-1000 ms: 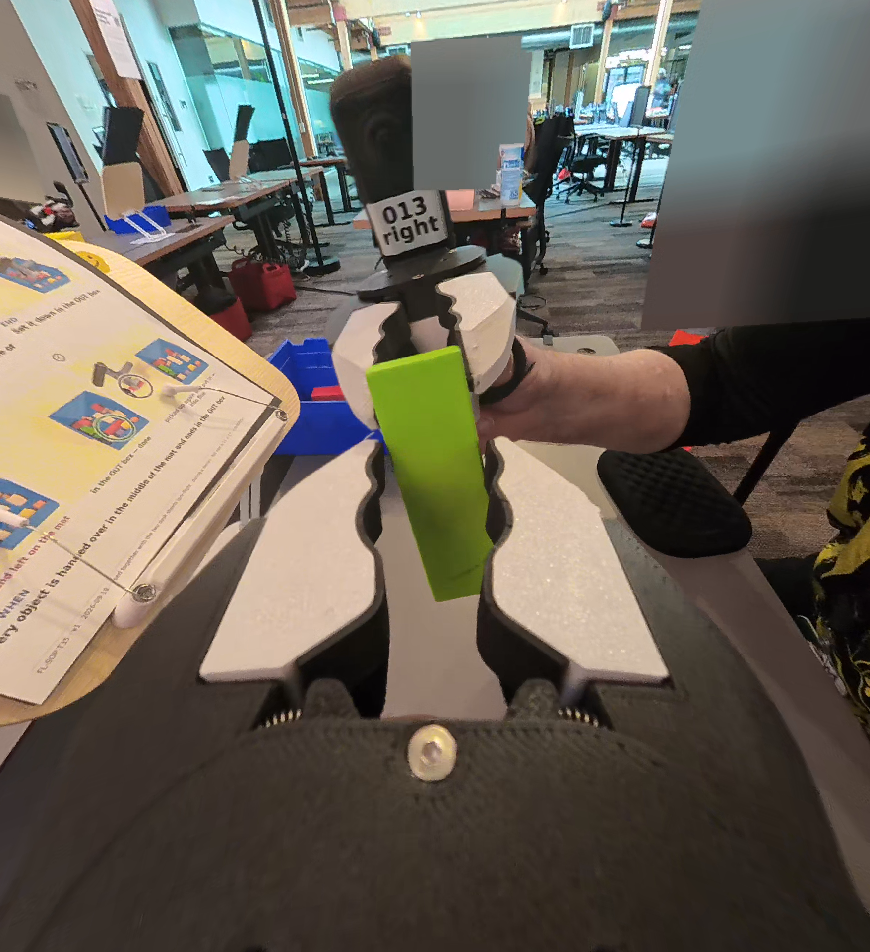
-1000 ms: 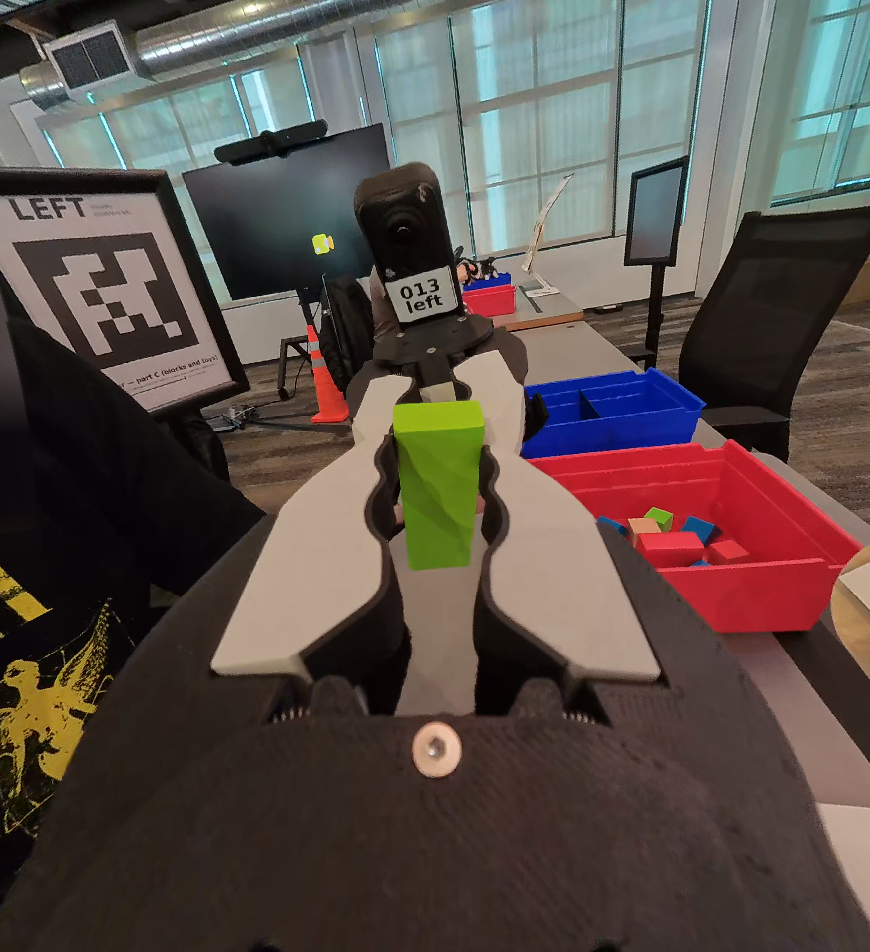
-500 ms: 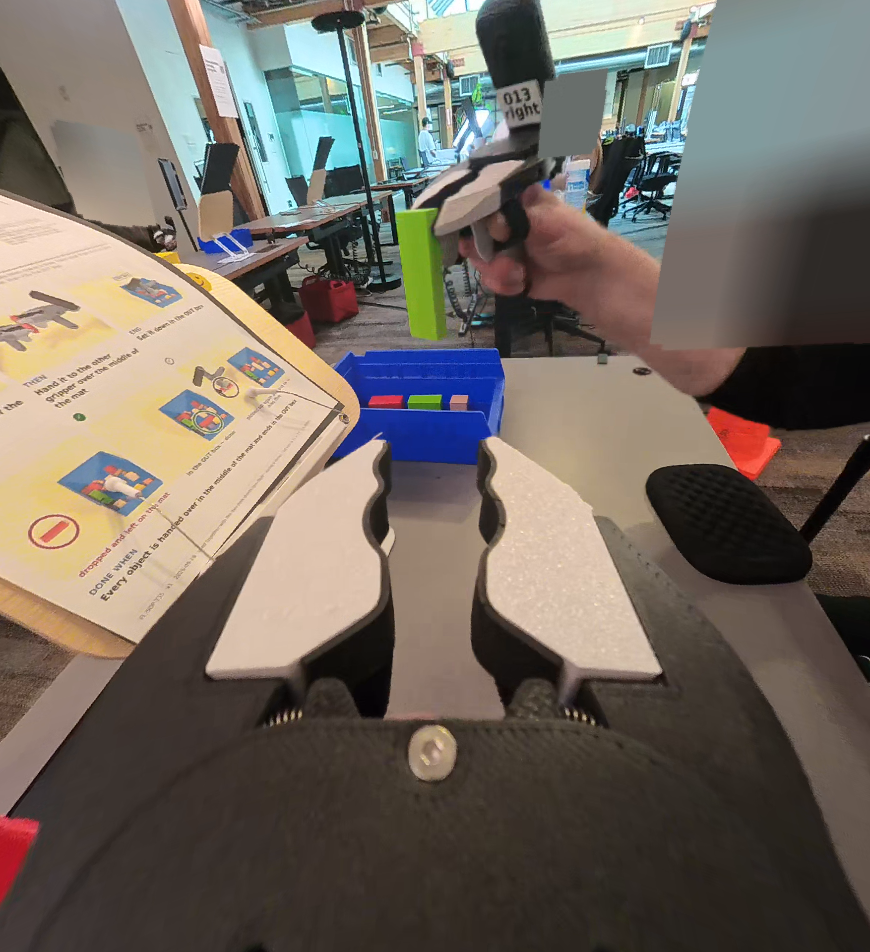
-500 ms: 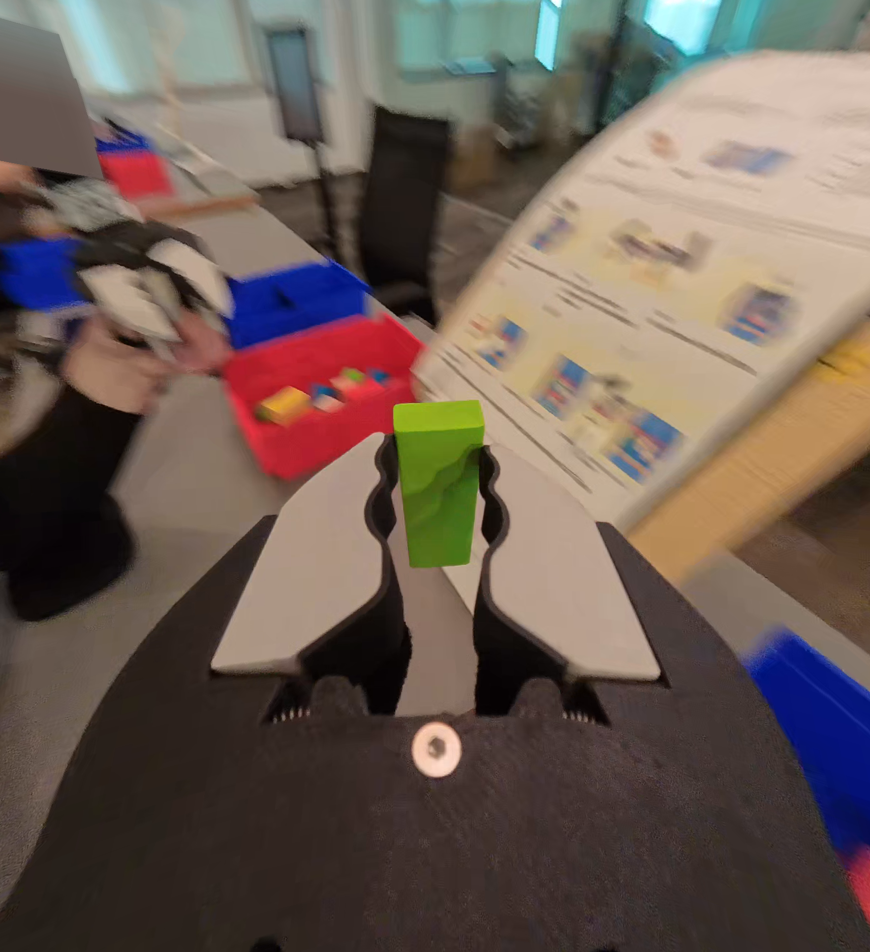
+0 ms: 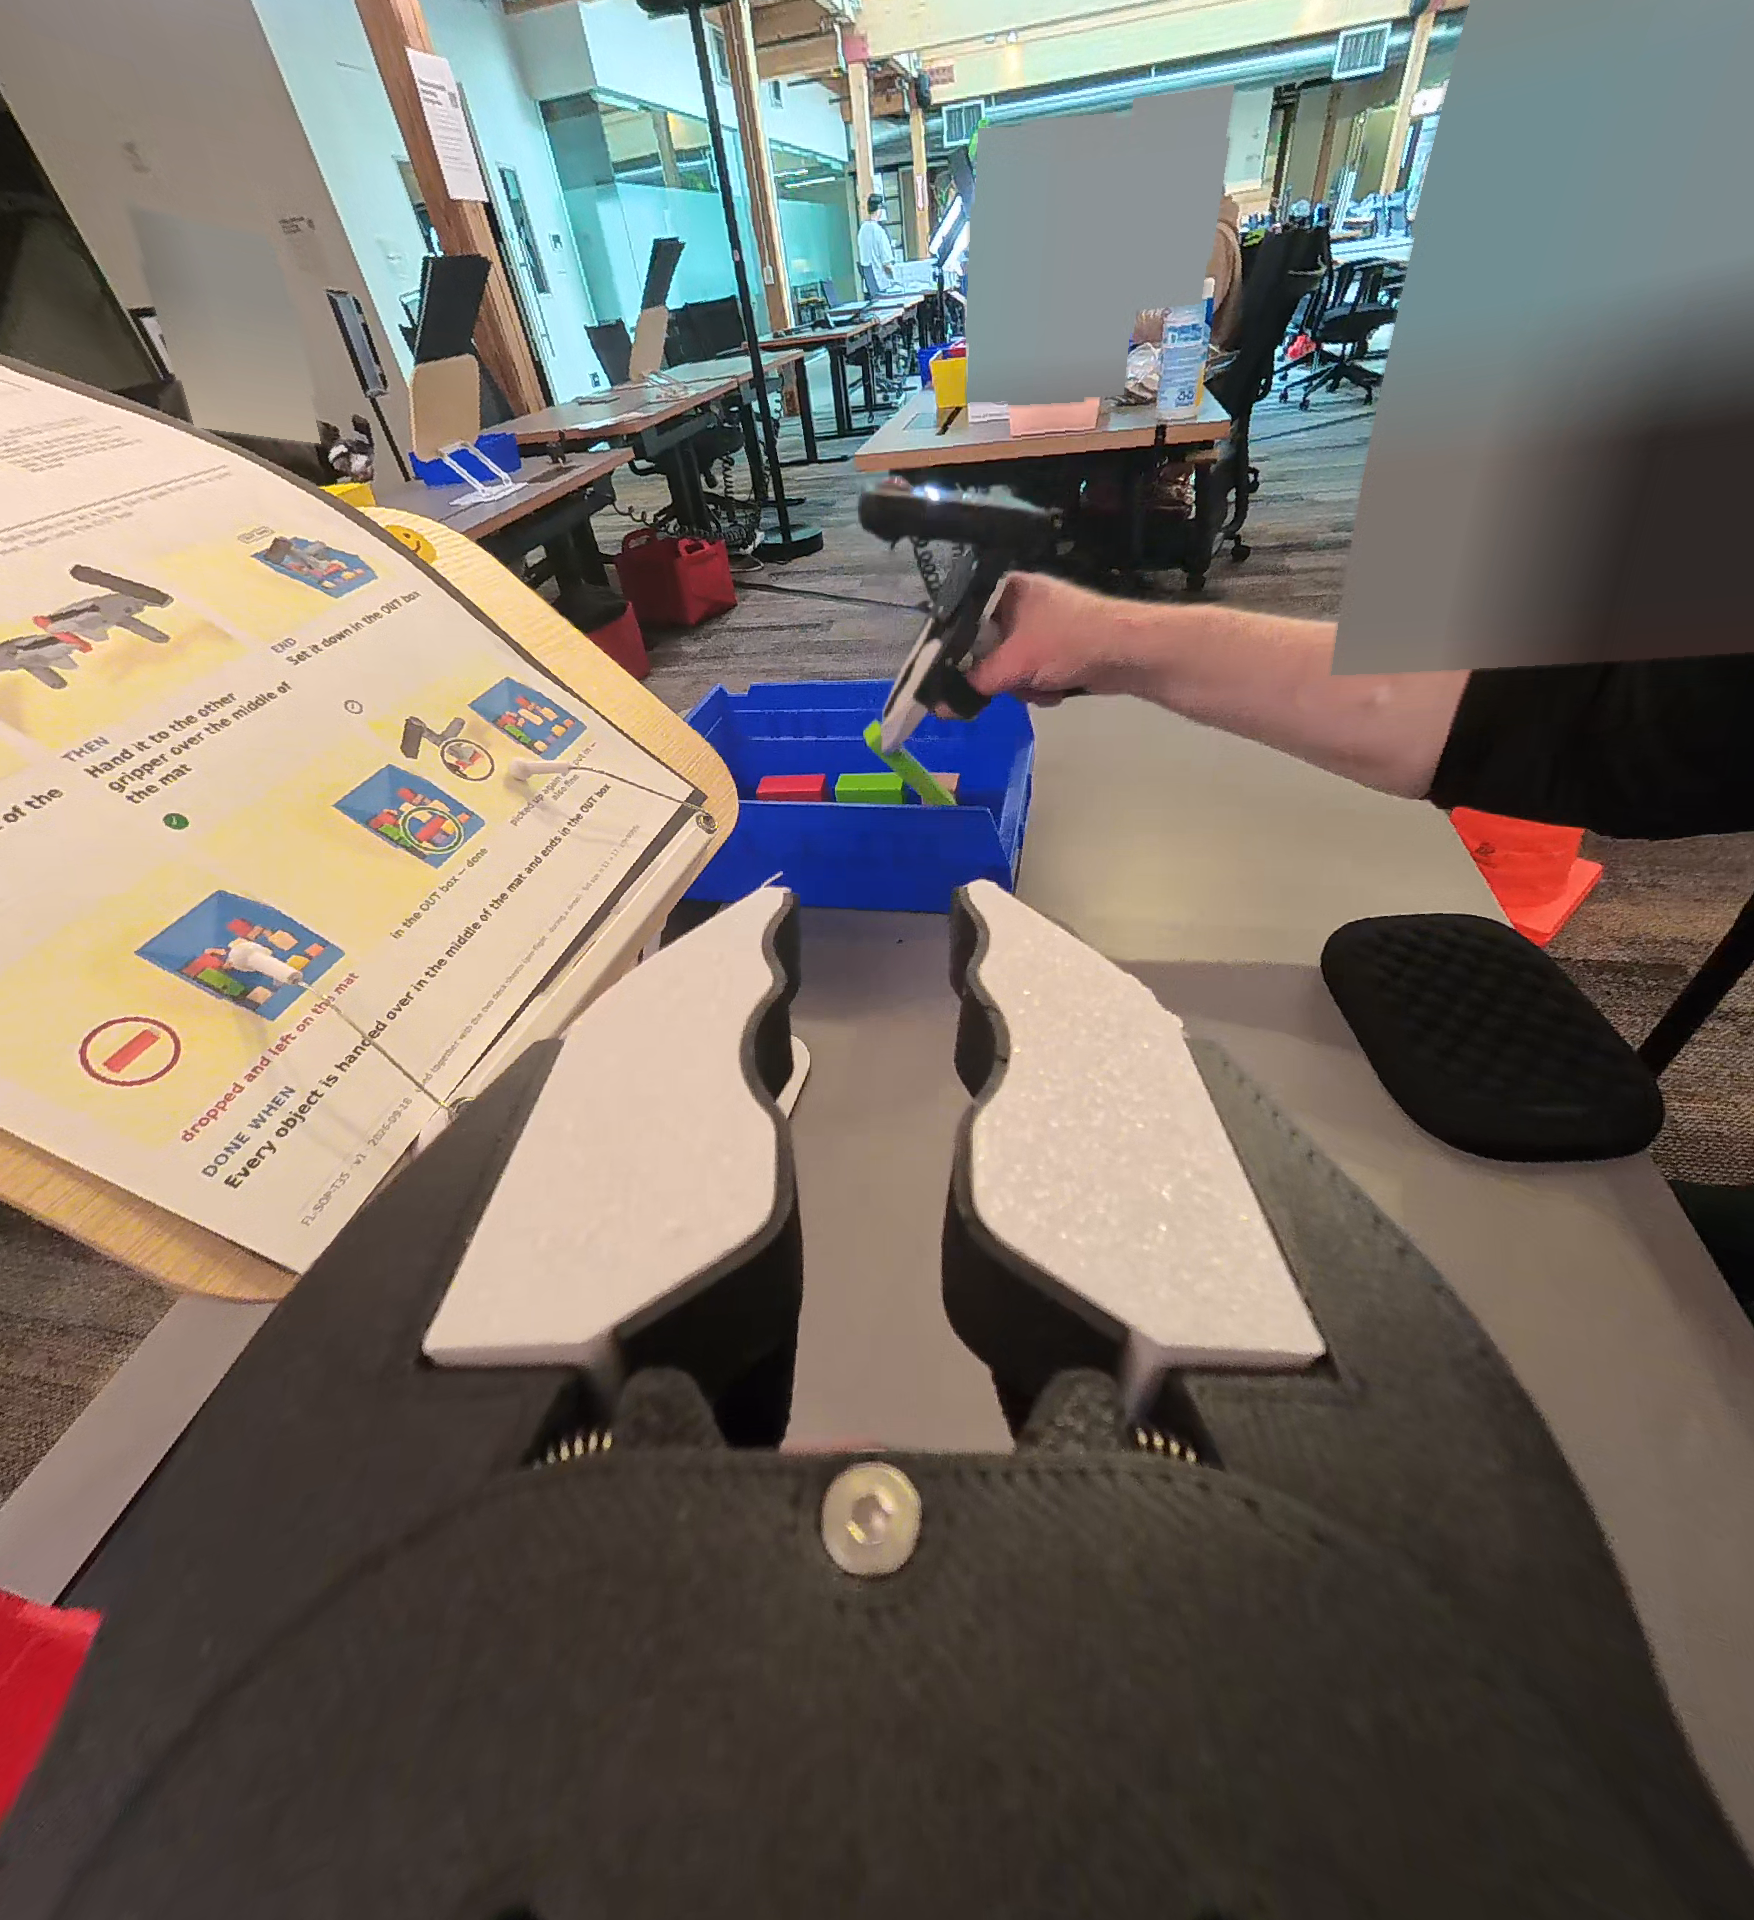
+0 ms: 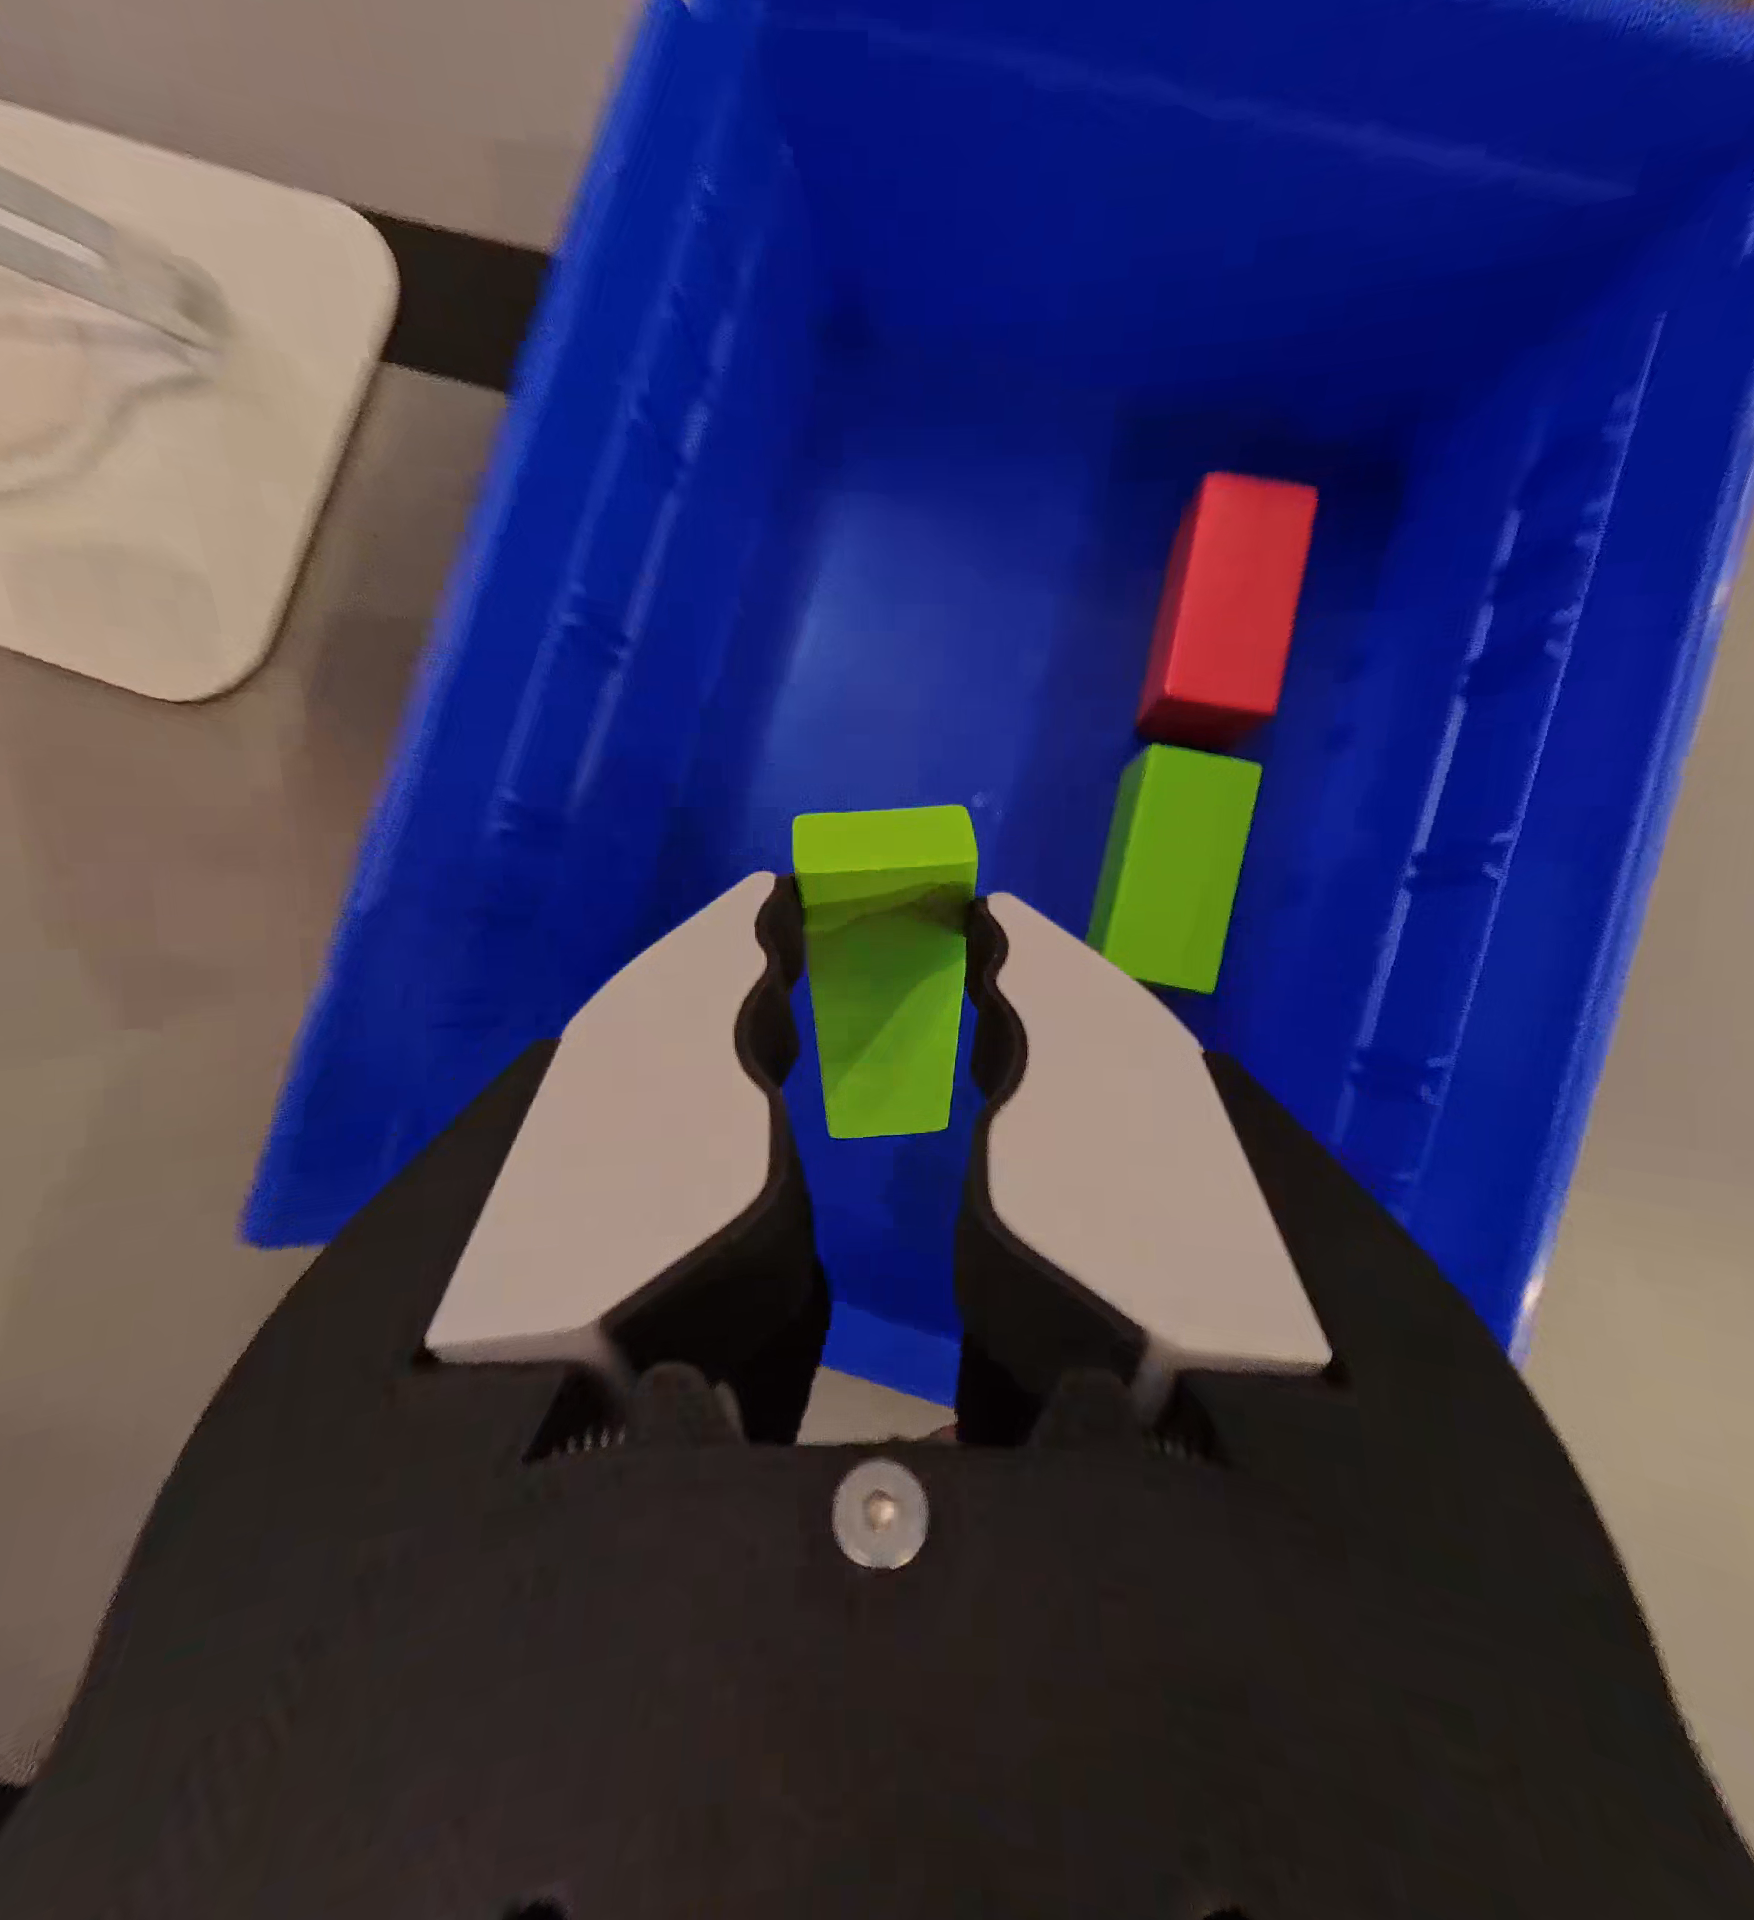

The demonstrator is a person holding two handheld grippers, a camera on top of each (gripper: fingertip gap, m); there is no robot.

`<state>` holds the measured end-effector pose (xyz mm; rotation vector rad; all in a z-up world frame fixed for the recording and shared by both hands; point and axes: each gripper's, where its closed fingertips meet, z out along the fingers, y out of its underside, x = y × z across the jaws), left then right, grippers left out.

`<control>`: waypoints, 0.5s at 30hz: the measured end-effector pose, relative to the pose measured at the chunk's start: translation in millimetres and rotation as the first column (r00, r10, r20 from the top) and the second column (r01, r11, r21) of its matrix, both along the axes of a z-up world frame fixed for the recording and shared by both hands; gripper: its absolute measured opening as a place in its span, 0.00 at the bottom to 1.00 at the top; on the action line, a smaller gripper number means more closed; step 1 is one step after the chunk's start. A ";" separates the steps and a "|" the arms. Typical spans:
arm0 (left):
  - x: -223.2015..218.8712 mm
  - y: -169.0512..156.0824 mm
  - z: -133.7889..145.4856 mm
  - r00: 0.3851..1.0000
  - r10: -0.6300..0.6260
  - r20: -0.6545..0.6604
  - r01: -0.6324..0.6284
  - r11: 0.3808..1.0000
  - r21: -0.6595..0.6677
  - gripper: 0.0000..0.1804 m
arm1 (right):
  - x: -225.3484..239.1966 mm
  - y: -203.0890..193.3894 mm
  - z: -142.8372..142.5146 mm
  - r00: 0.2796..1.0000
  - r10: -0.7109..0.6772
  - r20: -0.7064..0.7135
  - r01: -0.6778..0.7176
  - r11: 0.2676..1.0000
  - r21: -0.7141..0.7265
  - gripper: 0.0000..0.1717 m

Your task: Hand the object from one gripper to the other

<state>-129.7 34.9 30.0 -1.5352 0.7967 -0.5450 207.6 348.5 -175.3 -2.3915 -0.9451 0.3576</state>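
The right gripper (image 6: 878, 914) clamped the green block (image 6: 883, 977) over the blue bin (image 6: 582, 582) (left fingers (image 5: 665, 1091) narrowly parted, empty); releasing it tilted risked toppling

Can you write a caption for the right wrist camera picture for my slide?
The right gripper holds a long green block over the blue bin, where a red block and a green block lie.

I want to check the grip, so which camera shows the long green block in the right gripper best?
The right wrist view: the long green block fills the centre, pinched between both fingers over the blue bin. The left wrist view shows it small and distant, tilted into the bin.
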 end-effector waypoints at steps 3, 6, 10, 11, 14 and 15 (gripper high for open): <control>-2.0 0.7 -1.0 1.000 0.007 -0.005 -0.007 1.000 -0.001 0.15 | 6.4 6.8 -22.7 0.997 -0.030 0.068 0.032 0.999 -0.034 0.17; -3.8 1.2 -2.1 1.000 0.013 -0.010 -0.013 1.000 -0.003 0.15 | 8.2 10.3 -38.3 0.992 -0.048 0.114 0.056 0.996 -0.071 0.17; -6.6 2.2 -3.7 1.000 0.022 -0.013 -0.022 1.000 -0.010 0.15 | 9.9 13.7 -54.5 0.984 -0.062 0.165 0.082 0.990 -0.114 0.16; -7.1 2.0 -3.8 1.000 0.023 -0.015 -0.023 1.000 -0.010 0.15 | 10.9 14.1 -58.4 0.982 -0.066 0.176 0.090 0.988 -0.129 0.16; -8.5 0.8 -3.0 1.000 0.025 -0.016 -0.025 1.000 -0.009 0.15 | 13.8 14.0 -69.6 0.975 -0.070 0.210 0.105 0.981 -0.162 0.16; -9.2 0.6 -2.8 0.999 0.027 -0.018 -0.028 1.000 -0.008 0.15 | 14.9 13.5 -73.1 0.972 -0.068 0.224 0.107 0.980 -0.169 0.16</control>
